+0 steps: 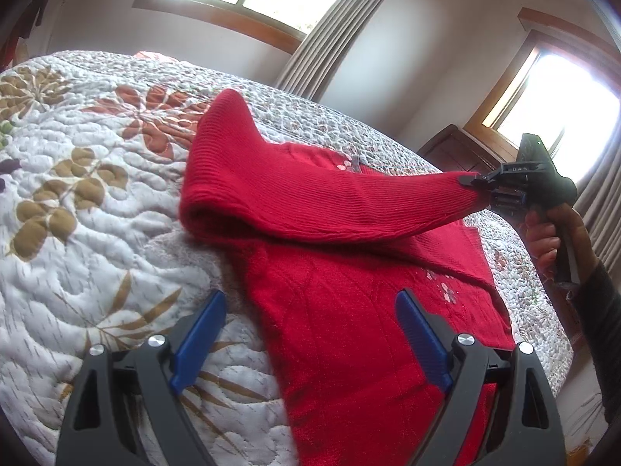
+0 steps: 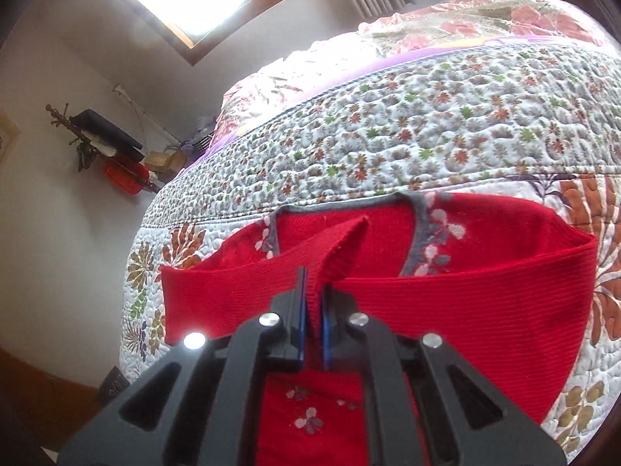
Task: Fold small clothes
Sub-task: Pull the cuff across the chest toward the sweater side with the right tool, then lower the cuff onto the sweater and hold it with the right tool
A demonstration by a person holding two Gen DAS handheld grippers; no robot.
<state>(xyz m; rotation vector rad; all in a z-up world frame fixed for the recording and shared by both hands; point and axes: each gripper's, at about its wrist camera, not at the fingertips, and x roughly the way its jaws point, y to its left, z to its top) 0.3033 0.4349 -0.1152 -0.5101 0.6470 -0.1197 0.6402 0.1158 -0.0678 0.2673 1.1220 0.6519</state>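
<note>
Red knit: a small red sweater (image 1: 349,330) lies flat on the quilted bedspread (image 1: 77,194), so its sleeves can be folded across the body.
Sleeve: the ribbed sleeve (image 1: 310,194) is lifted and stretched across the chest, probably to lay it over the front.
Right gripper (image 2: 314,306): jaws closed narrow on the sleeve cuff, which sticks out just past the fingertips.
Left gripper (image 1: 310,341): jaws spread wide, empty, hovering over the sweater's lower body; the hem side lies between and beneath its blue pads (image 1: 419,338).
</note>
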